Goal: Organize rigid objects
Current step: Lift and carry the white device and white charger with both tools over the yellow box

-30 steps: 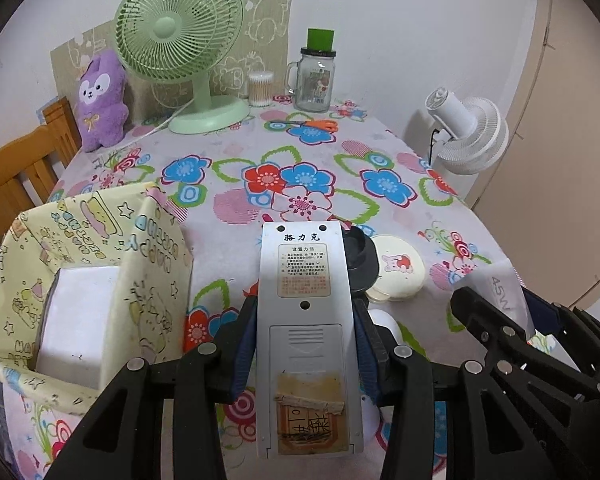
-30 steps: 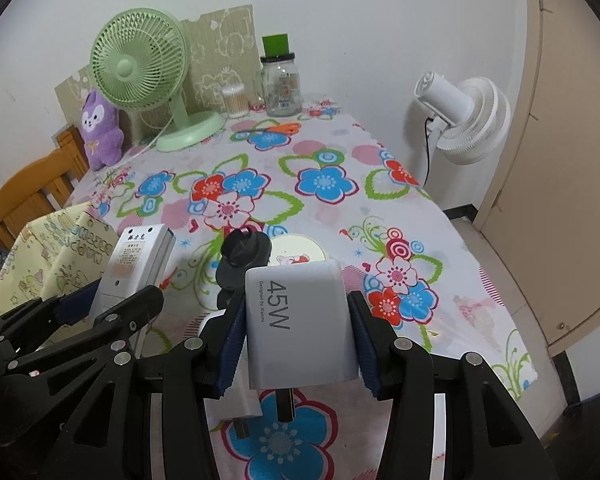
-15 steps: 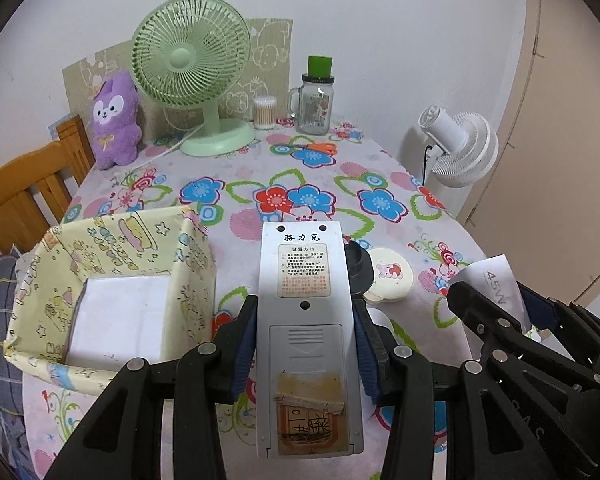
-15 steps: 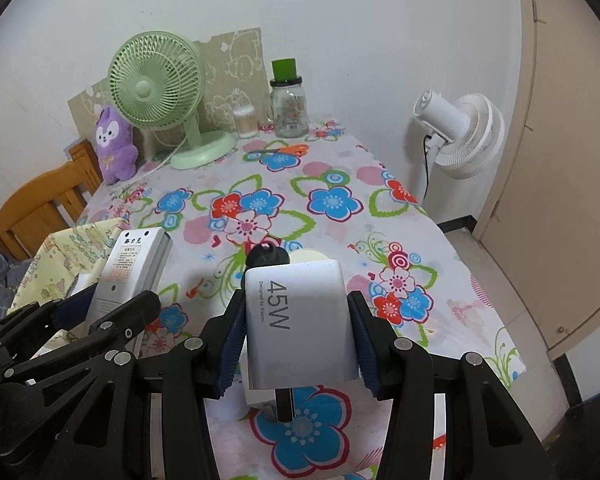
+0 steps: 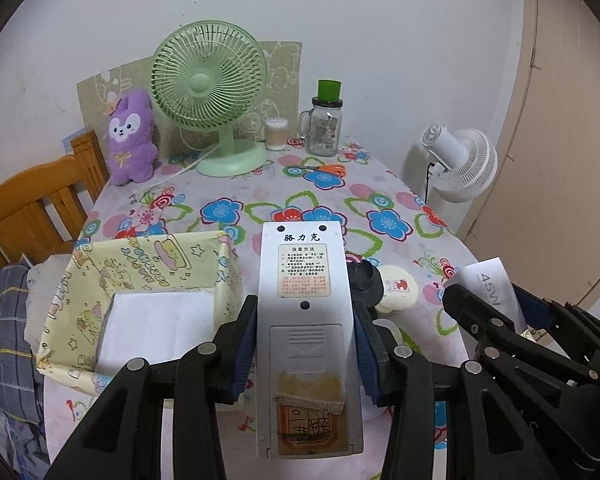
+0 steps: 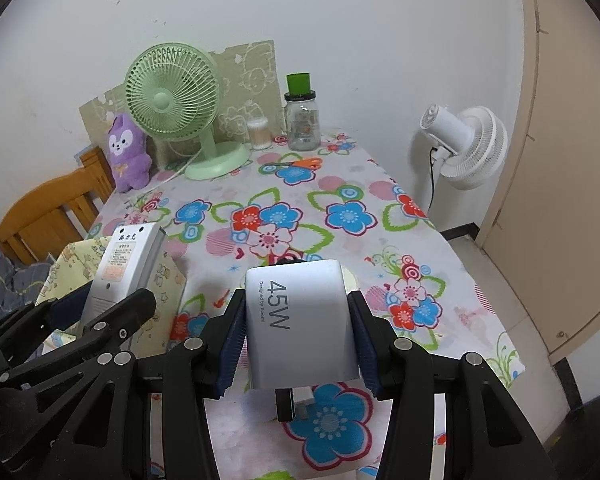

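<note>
Since a second ago: both claws have come up off the desk with their loads, so more of the flowered cloth and the whole yellow box now show below them.
Desk (image 5: pixel 268 196): big one with a flowery cloth, pushed against a white wall.
Wooden chair (image 5: pixel 32 208): at the desk's left edge.
Green fan (image 5: pixel 208 92): upright at the far end, cord trailing left.
White fan (image 5: pixel 460 164): stands off the desk's right side, by the beige door.
Yellow box (image 5: pixel 152 268): open-topped, cartoon print, sits at the near left of the desk with something flat and white inside.
Purple plush (image 5: pixel 130 136): upright, just left of the green fan.
Glass jar (image 5: pixel 322 128): mug-style with a green cap, right of the green fan; a small tub of cotton swabs (image 5: pixel 276 134) is between them.
Scissors (image 5: pixel 320 169): orange handles, lying flat in front of the jar.
Left claw (image 5: pixel 306 340): pinching the remote (image 5: pixel 306 304) by its long sides, back face up, label and battery cover showing, held in the air just right of the yellow box.
Right claw (image 6: pixel 300 332): pinching the charger (image 6: pixel 302 320), a white block marked 45W, pads on both sides, clear of the cloth.
Round compact (image 5: pixel 398 286): small, cream, lying on the desk beyond the remote, beside a black round thing I can't make out.
</note>
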Demonstrator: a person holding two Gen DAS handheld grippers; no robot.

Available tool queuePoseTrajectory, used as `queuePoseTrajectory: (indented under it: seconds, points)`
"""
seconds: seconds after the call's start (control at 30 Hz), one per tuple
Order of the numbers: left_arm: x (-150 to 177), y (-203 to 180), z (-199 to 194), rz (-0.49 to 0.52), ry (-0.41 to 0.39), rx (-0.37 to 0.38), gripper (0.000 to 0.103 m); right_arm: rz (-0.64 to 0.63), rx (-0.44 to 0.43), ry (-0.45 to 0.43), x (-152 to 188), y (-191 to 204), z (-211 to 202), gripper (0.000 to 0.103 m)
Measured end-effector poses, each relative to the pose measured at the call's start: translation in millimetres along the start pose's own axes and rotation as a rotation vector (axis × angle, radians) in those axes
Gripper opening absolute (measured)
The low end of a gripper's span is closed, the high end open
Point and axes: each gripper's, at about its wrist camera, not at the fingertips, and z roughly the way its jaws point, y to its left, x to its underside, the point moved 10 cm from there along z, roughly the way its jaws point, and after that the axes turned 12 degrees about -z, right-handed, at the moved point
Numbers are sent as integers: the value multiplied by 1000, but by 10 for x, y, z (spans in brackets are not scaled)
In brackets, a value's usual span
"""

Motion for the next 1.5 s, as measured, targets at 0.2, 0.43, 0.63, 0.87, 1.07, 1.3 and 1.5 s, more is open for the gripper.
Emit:
queuePoseTrajectory:
  seconds: [0.2, 0.43, 0.63, 0.87, 1.07, 1.3, 1.5]
  points:
    - [-44, 100, -44, -8, -7, -2, 45, -14, -2, -2, -78, 122, -7, 52]
    - [-109, 284, -59, -18, -6, -26, 45, -27, -28, 6, -163, 302, 39, 52]
    - [-167, 487, -46, -34, -8, -44, 45, -52, -42, 11, -240, 500, 107, 52]
    - [-219, 719, -17, -45, -5, -68, 45, -79, -55, 11, -351, 723, 169, 52]
    - [-284, 931, -25, -56, -12, -92, 45, -105, -77, 6, -469, 934, 201, 52]
    - [-334, 1181, -4, -74, -13, -115, 45, -134, -98, 9, -575, 1185, 267, 52]
    - [-331, 1357, 51, -85, 3, -130, 45, -148, -114, 20, -603, 1365, 358, 52]
